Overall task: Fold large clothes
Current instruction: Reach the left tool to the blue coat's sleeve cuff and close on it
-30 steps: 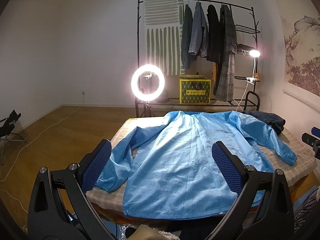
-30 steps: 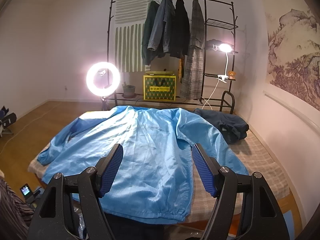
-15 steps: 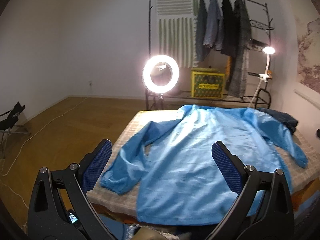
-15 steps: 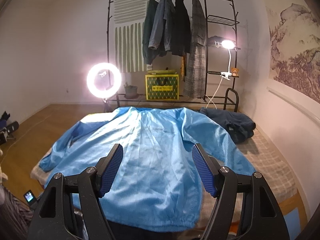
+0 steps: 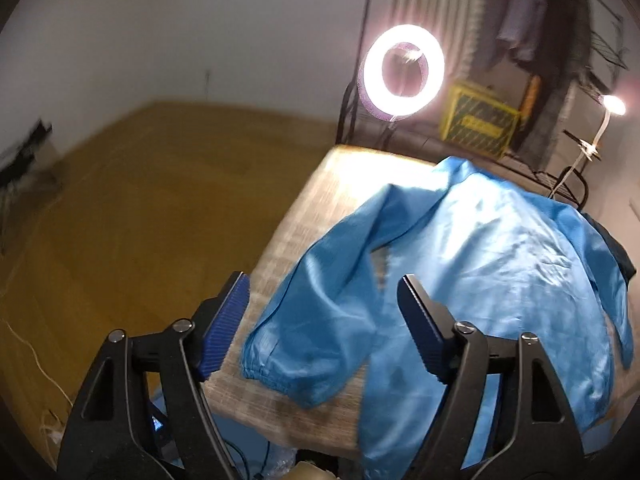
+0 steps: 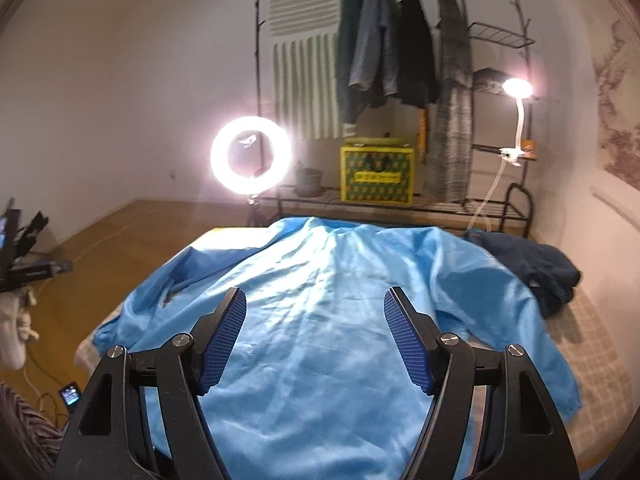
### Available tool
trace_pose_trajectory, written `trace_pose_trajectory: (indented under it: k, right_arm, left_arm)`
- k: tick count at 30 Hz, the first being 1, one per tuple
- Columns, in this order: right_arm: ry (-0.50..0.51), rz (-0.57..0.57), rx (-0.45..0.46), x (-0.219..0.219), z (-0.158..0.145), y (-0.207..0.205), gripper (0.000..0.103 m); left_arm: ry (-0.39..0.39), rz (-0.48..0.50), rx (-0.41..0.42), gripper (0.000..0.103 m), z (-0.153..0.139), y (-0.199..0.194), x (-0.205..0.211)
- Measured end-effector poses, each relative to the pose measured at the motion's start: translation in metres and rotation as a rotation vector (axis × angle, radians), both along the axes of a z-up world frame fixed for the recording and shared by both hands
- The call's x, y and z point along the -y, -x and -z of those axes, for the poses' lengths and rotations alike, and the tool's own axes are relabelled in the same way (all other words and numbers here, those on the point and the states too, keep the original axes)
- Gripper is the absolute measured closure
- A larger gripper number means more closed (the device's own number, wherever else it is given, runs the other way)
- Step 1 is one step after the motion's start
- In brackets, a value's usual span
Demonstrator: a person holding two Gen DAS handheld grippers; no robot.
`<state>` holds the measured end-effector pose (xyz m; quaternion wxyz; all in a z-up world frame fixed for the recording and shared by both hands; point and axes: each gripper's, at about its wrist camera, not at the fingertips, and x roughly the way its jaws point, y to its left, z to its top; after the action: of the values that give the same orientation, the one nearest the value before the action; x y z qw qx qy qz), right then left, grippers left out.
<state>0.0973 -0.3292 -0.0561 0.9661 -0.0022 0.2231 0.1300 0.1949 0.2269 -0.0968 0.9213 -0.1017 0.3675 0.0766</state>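
The left gripper (image 5: 322, 322) has its jaws spread wide and empty, touching nothing; between its blue ribbed pads (image 5: 224, 328) the elastic cuff (image 5: 276, 376) of a sleeve shows below, near the mattress edge. The right gripper (image 6: 316, 340) is likewise wide apart and holds nothing, hanging above the middle of the garment's back.

The task's thing is a large light-blue work coat (image 6: 328, 320), spread back-up and mostly flat on a checked mattress (image 6: 600, 352). Taking the coat as landmark: its hem lies nearest the grippers, its collar at the far end, and a sleeve runs out to either side. A crumpled dark-blue garment (image 6: 532, 268) sits just beside its far right shoulder. Beyond the collar stand a lit ring light (image 6: 250, 155), a yellow patterned box (image 6: 376, 174) and a rack of hanging clothes (image 6: 400, 52).

The cloth looks thin, light and limp, with a slight sheen, so it is probably slippery and will sag and slide rather than hold a crease. A pinch at a firm edge should serve best: the gathered cuff for the left sleeve, then the hem corners or shoulder seams. No fold appears to be made yet; the left sleeve looks the likely first hold. The left view is motion-blurred, so fine detail of the cuff is uncertain.
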Motion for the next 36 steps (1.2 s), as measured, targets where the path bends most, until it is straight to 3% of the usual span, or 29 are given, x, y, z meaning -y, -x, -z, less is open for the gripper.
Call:
trace_pose_trajectory:
  k: [5, 11, 15, 22, 24, 26, 28, 32, 36]
  right_arm:
    - [-0.046, -0.068, -0.057, -0.015, 0.016, -0.025, 0.032]
    - [-0.034, -0.127, -0.131, -0.026, 0.035, -0.04, 0.032]
    - [-0.034, -0.153, -0.157, -0.028, 0.039, -0.046, 0.032]
    - [-0.003, -0.175, -0.169, -0.031, 0.044, -0.049, 0.032]
    - [0.01, -0.174, -0.168, -0.03, 0.045, -0.05, 0.032]
    - [0.019, -0.173, -0.17, -0.03, 0.046, -0.05, 0.032]
    - [0.023, -0.171, -0.176, -0.031, 0.047, -0.051, 0.032]
    - [0.025, -0.171, -0.176, -0.031, 0.046, -0.051, 0.032]
    - [0.042, -0.171, -0.169, -0.033, 0.047, -0.049, 0.032]
  left_arm:
    - [0.159, 0.028, -0.153, 0.025, 0.056, -0.053, -0.028]
    - [0.294, 0.029, -0.229, 0.025, 0.102, -0.101, -0.042]
    - [0.291, 0.011, -0.23, 0.025, 0.114, -0.129, -0.053]
    - [0.246, 0.032, -0.306, 0.025, 0.14, -0.159, -0.051]
    - [0.239, 0.038, -0.306, 0.039, 0.142, -0.161, -0.049]
    - [0.243, 0.046, -0.319, 0.076, 0.145, -0.163, -0.048]
    - [0.252, 0.056, -0.322, 0.097, 0.148, -0.164, -0.046]
    - [0.237, 0.09, -0.285, 0.103, 0.139, -0.164, -0.038]
    - [0.231, 0.123, -0.2, 0.103, 0.107, -0.156, -0.026]
